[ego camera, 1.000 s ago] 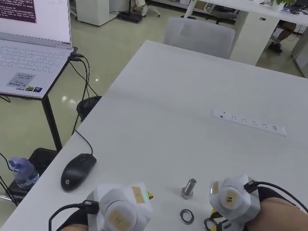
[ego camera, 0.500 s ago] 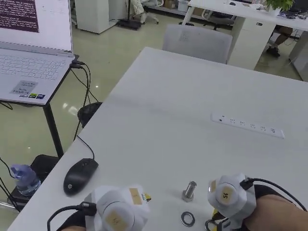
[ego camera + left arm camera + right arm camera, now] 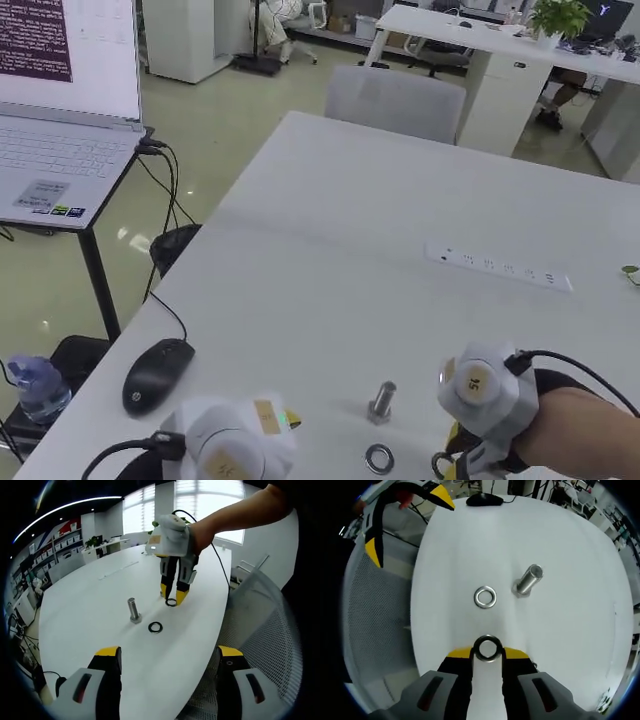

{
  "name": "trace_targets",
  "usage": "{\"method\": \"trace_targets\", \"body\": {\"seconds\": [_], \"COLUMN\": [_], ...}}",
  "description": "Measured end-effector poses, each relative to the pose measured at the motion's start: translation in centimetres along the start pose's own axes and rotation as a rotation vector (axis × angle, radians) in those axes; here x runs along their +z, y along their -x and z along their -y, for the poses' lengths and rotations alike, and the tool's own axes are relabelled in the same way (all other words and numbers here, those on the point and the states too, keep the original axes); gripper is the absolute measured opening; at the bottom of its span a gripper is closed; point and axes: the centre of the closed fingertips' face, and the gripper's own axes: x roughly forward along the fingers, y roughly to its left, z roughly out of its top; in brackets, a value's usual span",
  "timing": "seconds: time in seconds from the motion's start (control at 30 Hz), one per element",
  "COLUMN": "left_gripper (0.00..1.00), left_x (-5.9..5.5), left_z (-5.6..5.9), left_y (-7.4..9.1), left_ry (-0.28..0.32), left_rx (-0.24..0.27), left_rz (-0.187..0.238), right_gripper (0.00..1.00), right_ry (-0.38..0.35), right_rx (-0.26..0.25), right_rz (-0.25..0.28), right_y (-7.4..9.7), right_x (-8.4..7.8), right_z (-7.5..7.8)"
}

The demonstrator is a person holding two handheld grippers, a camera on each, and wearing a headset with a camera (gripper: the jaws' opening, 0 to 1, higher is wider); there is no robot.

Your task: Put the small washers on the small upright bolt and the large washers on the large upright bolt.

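White bench (image 3: 400, 250) carries everything. Left gripper (image 3: 168, 655) hangs over the near bench edge, fingers (image 3: 107, 655) spread wide with nothing between them, aimed at the work. Right gripper (image 3: 173, 594) points down at the bench beside the bolt, fingers (image 3: 515, 653) drawn in to a narrow gap and pinching the rim of the held washer (image 3: 487, 648), which lies flat between the yellow tips; cannot tell if it is clear of the bench surface. Upright bolt (image 3: 529, 580) stands head down, thread up, near the right gripper and nothing on it; cannot tell if it is the small or the large one. Loose washer (image 3: 485, 596) lies flat on the bench just beside the bolt, between it and the held washer, apart from both. Step in hand looks like grasp and lift. To do it well: keep the pinch firm and the ring level, rise above the bolt top, centre the hole over the thread, lower straight, release only once it is threaded on. Pass clear of the loose washer and don't knock the bolt over.
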Motion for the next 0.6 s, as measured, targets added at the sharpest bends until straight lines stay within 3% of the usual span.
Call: {"method": "trace_targets", "body": {"seconds": [0.23, 0.6], "left_gripper": [0.77, 0.78], "left_x": [0.0, 0.4], "left_z": [0.1, -0.2], "left_y": [0.3, 1.0], "left_ry": [-0.002, 0.013], "left_rx": [-0.001, -0.001], "left_rz": [-0.003, 0.025], "right_gripper": [0.22, 0.22], "right_ry": [-0.030, -0.059], "right_rx": [-0.022, -0.063], "right_rz": [-0.021, 0.026], "right_y": [2.0, 4.7], "right_x": [0.2, 3.0], "right_z": [0.7, 2.4]}}
